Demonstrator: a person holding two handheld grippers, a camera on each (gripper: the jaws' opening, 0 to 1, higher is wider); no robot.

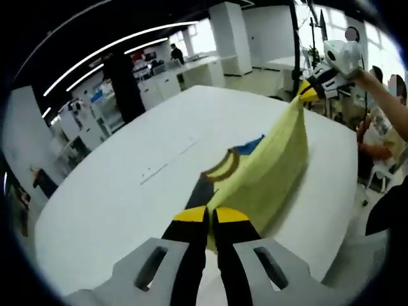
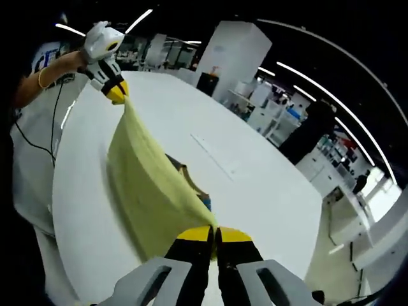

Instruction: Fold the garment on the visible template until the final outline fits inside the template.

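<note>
Stretching lengthwise between both grippers, the yellow garment (image 1: pixel 274 166) hangs taut above the white table (image 1: pixel 127 185), jaws pinching each end.

Both the right gripper (image 2: pixel 213 234) and left gripper (image 2: pixel 116 94) clamp the yellow garment (image 2: pixel 150 185) taut above the white table (image 2: pixel 255 185).
</note>
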